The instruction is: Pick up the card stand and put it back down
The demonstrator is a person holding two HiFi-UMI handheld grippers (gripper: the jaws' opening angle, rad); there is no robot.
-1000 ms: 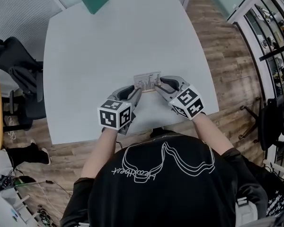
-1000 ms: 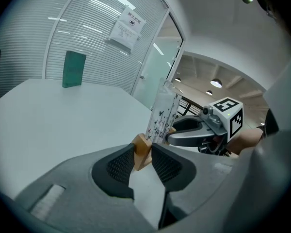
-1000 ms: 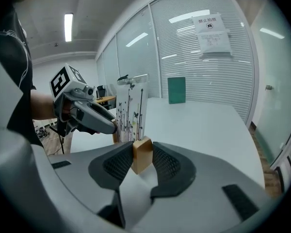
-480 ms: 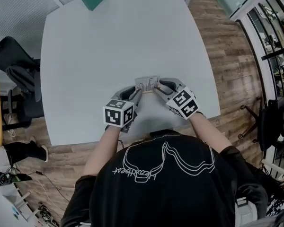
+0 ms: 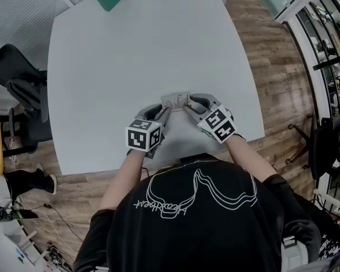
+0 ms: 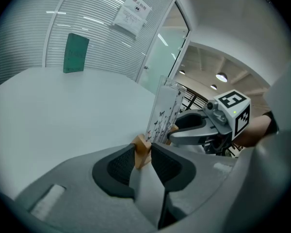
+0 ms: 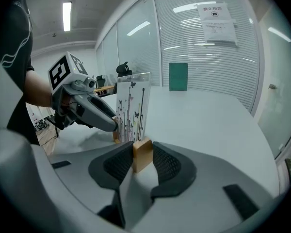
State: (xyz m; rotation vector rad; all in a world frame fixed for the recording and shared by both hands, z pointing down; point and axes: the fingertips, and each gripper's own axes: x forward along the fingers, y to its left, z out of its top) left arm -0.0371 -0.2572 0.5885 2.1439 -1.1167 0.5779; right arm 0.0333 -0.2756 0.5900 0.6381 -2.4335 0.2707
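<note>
1. Compared with a second ago, both tools and the card stand (image 5: 175,100) sit lower. The marker cubes look smaller in the head view, and the stand is now close down at the surface (image 5: 141,44).
2. I cannot tell whether the stand's base already rests on the surface.
3. The grip itself is unchanged. The left tool (image 6: 143,153) is closed on one end of the stand's wooden base (image 7: 142,153), with its pads pressing the block from both sides.
4. The right tool (image 7: 141,155) is clamped on the opposite end in the same way, its jaws only as far apart as the block is wide.
5. The stand is upright between the two tools at the near part of the surface, just in front of the person. Its clear card has thin dark stems and butterflies printed on it.
6. The surface is pale grey-white with rounded corners. A green folder (image 6: 75,53) stands at its far edge against slatted blinds (image 7: 194,57).
7. A printed notice (image 7: 217,23) hangs on the blinds higher up.
8. The floor (image 5: 277,67) is wood planking, and a black chair (image 5: 22,89) stands off the surface's left side.
</note>
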